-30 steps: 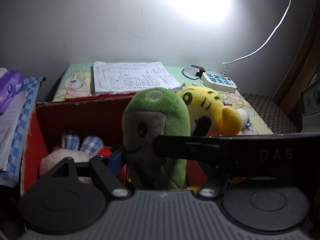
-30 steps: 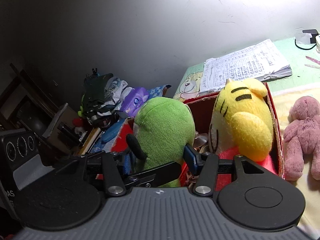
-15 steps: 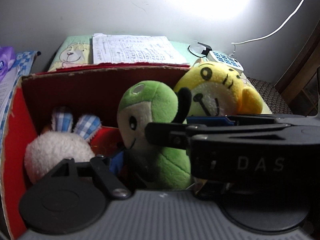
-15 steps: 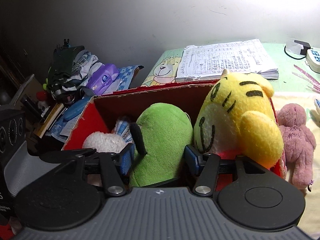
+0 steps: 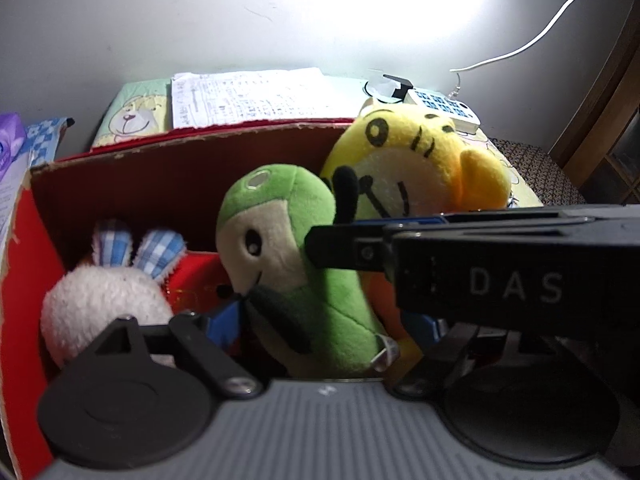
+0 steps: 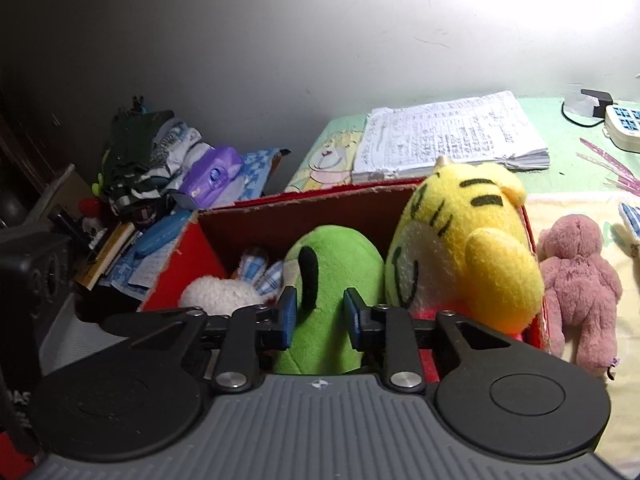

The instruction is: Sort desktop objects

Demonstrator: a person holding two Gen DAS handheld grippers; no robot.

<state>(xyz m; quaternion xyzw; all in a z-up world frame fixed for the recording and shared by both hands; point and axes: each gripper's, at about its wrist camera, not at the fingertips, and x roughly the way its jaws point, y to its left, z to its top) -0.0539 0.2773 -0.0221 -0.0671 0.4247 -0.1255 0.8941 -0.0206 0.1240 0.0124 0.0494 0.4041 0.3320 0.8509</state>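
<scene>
From the left wrist, the green toy (image 5: 304,264) stands in the red box (image 5: 24,280) — between a white bunny (image 5: 104,300) on the left and a yellow tiger toy (image 5: 424,168) on the right. The left gripper (image 5: 332,320) is opening around the green toy, its pads off the plush. The right gripper crosses in front from the right.

From the right wrist, the right gripper (image 6: 320,312) is closing — its blue pads press the green toy (image 6: 332,276). A pink toy (image 6: 580,284) lies on the table, just right of the box.
</scene>
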